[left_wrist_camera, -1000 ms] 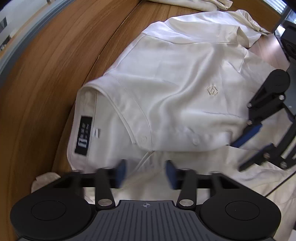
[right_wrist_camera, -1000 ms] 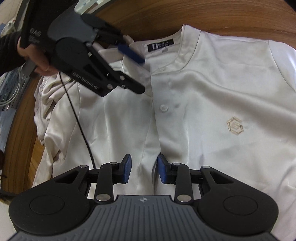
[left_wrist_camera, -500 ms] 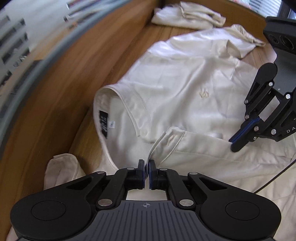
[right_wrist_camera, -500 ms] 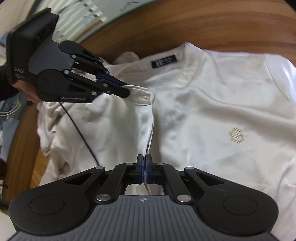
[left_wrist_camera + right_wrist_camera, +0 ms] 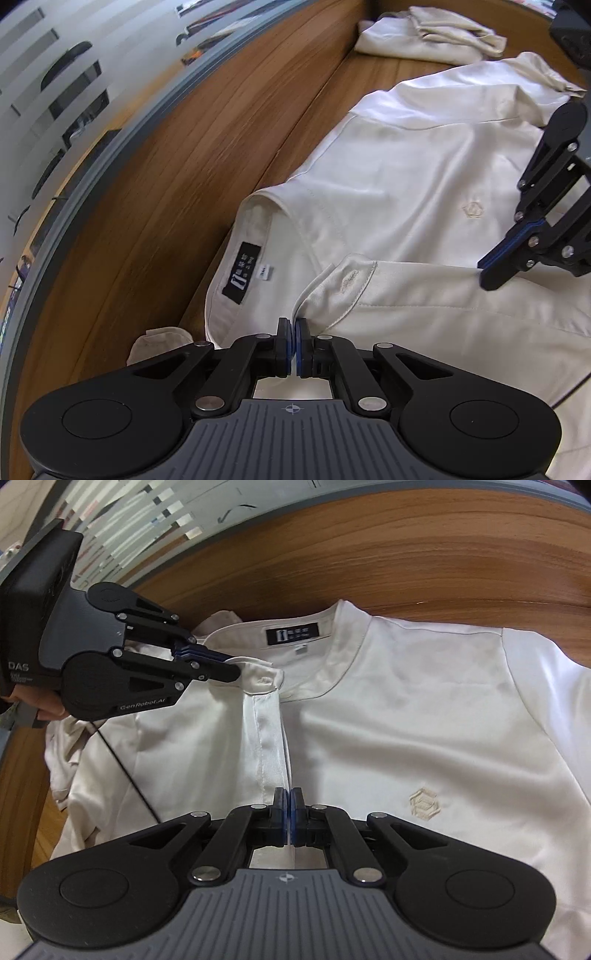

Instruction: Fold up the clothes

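A cream button-front shirt (image 5: 406,192) (image 5: 424,716) lies face up on the wooden table, with a black neck label (image 5: 242,271) (image 5: 292,633) and a small chest logo (image 5: 423,803). My left gripper (image 5: 294,326) (image 5: 229,666) is shut on the collar end of the shirt's left front panel. My right gripper (image 5: 289,801) (image 5: 491,275) is shut on the same panel's button placket lower down. The placket edge (image 5: 271,738) runs taut between the two grippers, lifted slightly off the other front panel.
More cream clothes (image 5: 424,37) lie at the table's far end. A crumpled sleeve (image 5: 70,753) spreads to the left, near a hand (image 5: 40,707) holding the left gripper. A grey rail and glass wall (image 5: 74,110) border the table (image 5: 177,177). A black cable (image 5: 122,764) crosses the shirt.
Both grippers went from open to shut on the front panel's edge. They have since lifted and drawn it taut, and the collar end has risen off the shirt.
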Demonstrator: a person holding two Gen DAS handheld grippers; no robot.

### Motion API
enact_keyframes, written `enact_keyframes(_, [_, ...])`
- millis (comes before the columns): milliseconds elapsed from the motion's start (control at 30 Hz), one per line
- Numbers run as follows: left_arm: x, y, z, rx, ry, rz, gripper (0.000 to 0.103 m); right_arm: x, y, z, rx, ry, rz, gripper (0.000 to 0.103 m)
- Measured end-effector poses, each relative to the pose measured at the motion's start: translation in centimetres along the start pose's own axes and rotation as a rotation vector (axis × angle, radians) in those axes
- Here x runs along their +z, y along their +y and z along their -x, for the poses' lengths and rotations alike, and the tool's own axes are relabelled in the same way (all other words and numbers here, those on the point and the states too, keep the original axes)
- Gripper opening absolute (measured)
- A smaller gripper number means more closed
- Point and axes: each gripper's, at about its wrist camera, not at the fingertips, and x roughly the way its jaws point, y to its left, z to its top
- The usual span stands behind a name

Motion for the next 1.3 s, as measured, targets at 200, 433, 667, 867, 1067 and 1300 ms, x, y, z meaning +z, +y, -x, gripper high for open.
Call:
enact_keyframes(200, [0.4,0.1,-2.0,0.041,0.064,0.051,0.016,0.5,-1.0,-1.0,-0.026,0.024,-0.009,0.004])
enact_keyframes(433, [0.0,0.4,-0.5,0.074,0.022,0.194,0.04,-2.1,-2.7,2.9,-0.037,0.024,-0.047,0.02])
enact_keyframes(667, [-1.0,-1.8,3.1,0.114,0.005,0.321,0.046,-7.7,-3.8,8.2,-0.045,0.058,-0.072,0.02])
enact_keyframes(867, [-2.6,-5.1,6.1,0.108,0.008,0.427,0.046,-14.1,-3.0,11.1,-0.044,0.124,-0.081,0.02])
enact_keyframes(1067, [-4.4,-9.6,9.8,0.091,0.04,0.544,0.05,-18.8,-0.8,12.0,-0.017,0.19,-0.056,0.02])
enact_keyframes(1300, [-6.9,-14.9,11.9,0.109,0.111,0.583,0.054,-22.6,1.8,12.0,-0.009,0.219,-0.013,0.027])
